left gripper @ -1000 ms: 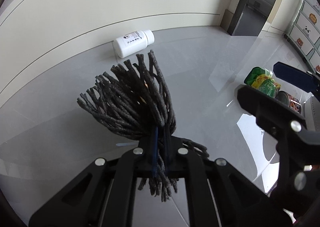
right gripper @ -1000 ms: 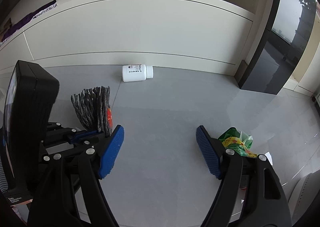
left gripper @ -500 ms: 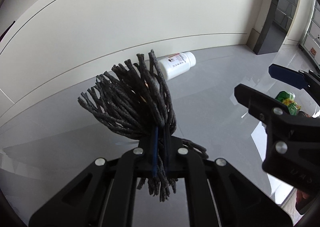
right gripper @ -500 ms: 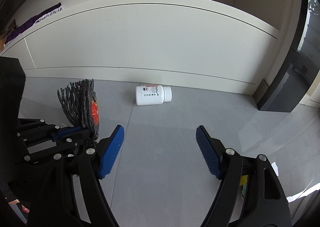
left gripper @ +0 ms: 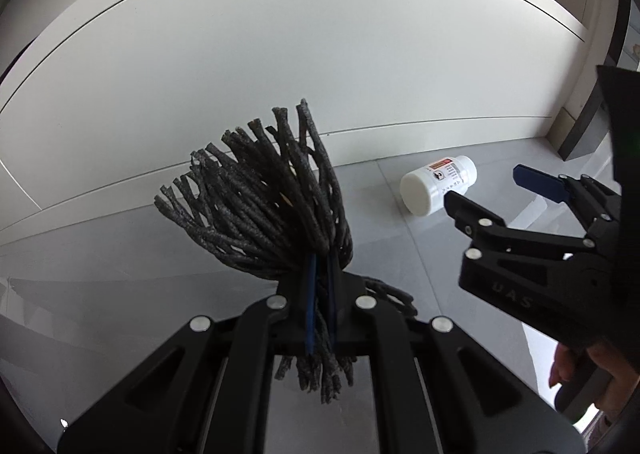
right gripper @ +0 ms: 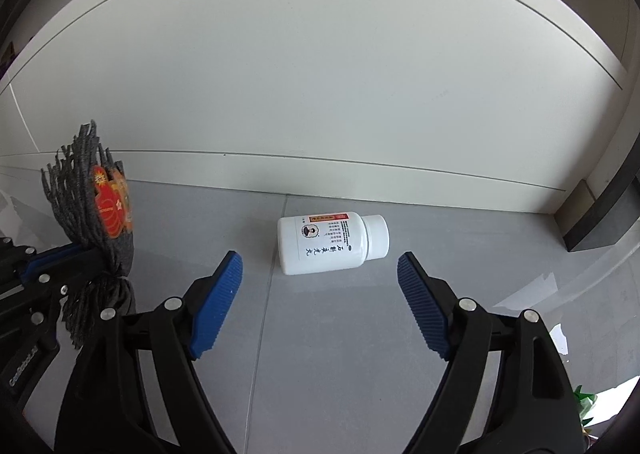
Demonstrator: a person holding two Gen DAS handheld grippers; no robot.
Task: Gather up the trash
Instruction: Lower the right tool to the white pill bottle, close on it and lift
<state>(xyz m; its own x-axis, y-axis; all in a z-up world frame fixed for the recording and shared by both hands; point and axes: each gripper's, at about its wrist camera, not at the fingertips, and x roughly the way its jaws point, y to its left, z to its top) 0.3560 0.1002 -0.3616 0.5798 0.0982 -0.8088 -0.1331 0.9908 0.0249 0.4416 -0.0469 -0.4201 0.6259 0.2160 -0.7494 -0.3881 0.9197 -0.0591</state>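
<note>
A white pill bottle (right gripper: 324, 244) with a printed label lies on its side on the grey floor near the wall; it also shows in the left wrist view (left gripper: 436, 184). My right gripper (right gripper: 319, 256) hovers just short of it. Its blue-padded jaws are opening, and the bottle lies ahead of the gap, not between the pads. My left gripper (left gripper: 320, 266) is shut on a bundle of dark grey cords (left gripper: 264, 198). In the right wrist view the bundle (right gripper: 80, 206) carries a red and orange label. The right gripper (left gripper: 486, 186) reaches in from the right beside the bottle.
A cream wall panel (right gripper: 320, 94) with a skirting line runs behind the bottle. A dark door frame (right gripper: 608, 214) stands at the right. A scrap of green wrapper (right gripper: 584, 402) lies at the lower right edge. A person's hand (left gripper: 580, 370) holds the right gripper.
The right gripper has come closer to the bottle, which now looks larger and centred ahead of its jaws. The green packet slid out to the right edge. The left gripper kept the cord bundle.
</note>
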